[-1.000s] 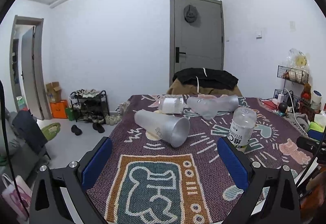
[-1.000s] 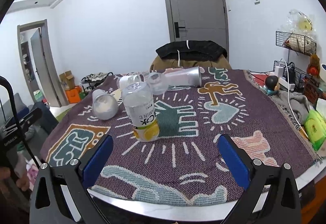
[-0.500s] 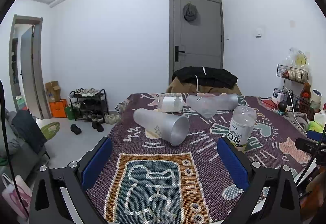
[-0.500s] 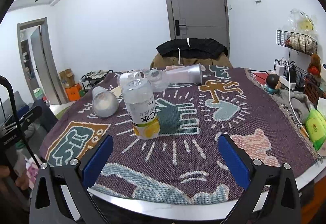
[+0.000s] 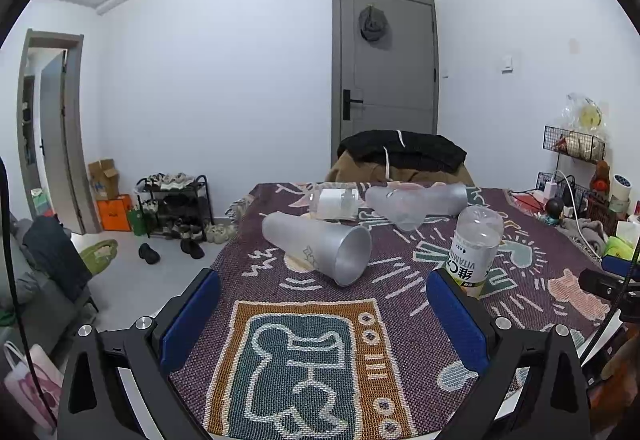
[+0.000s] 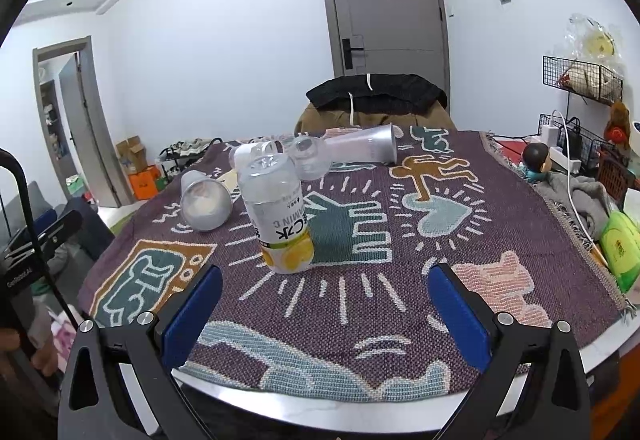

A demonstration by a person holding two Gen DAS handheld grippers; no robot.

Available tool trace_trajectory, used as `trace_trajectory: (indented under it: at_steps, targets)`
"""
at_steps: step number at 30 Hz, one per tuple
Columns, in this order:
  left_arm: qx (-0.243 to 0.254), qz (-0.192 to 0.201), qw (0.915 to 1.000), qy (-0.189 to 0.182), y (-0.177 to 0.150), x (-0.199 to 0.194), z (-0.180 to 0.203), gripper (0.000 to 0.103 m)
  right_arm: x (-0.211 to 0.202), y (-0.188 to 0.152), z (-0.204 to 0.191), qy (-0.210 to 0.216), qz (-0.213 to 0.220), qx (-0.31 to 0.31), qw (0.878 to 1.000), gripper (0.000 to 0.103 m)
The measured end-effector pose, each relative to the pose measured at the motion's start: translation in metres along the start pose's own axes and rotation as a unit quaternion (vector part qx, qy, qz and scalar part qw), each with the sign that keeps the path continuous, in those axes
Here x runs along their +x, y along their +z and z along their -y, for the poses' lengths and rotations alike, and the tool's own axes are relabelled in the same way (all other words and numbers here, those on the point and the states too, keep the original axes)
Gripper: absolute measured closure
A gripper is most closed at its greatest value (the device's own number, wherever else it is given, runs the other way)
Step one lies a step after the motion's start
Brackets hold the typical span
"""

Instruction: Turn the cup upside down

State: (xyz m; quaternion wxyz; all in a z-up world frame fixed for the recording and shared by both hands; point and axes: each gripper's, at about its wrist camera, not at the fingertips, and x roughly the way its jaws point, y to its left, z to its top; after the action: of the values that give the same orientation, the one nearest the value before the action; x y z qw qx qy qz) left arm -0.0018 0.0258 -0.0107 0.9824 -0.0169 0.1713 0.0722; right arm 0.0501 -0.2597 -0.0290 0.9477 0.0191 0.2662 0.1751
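Observation:
A frosted tall cup (image 5: 320,246) lies on its side on the patterned cloth, its mouth facing me; it also shows in the right wrist view (image 6: 204,201). A second frosted cup (image 5: 434,197) lies on its side farther back, seen in the right wrist view (image 6: 362,149) too. A clear glass (image 6: 310,155) lies beside it. My left gripper (image 5: 320,316) is open and empty, just in front of the near cup. My right gripper (image 6: 324,304) is open and empty, in front of a vitamin drink bottle (image 6: 280,215).
The bottle (image 5: 474,250) stands upside down at the right of the near cup. A small clear jar (image 5: 338,201) lies at the back. The round table edge (image 6: 360,412) is near. Green packets (image 6: 622,252) and cables lie at the right.
Both views have shifted slightly, with the cups and bottle sitting a little lower and closer in frame. Nothing on the table has moved.

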Motion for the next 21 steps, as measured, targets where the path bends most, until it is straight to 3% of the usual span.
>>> trace_trajectory:
  at_steps: [21]
  targets:
    - [0.002,-0.003,1.0000,-0.006,0.0004,0.0010,0.0012,0.000,0.0009,-0.0002,0.0007,0.002,-0.001,0.001,1.000,0.000]
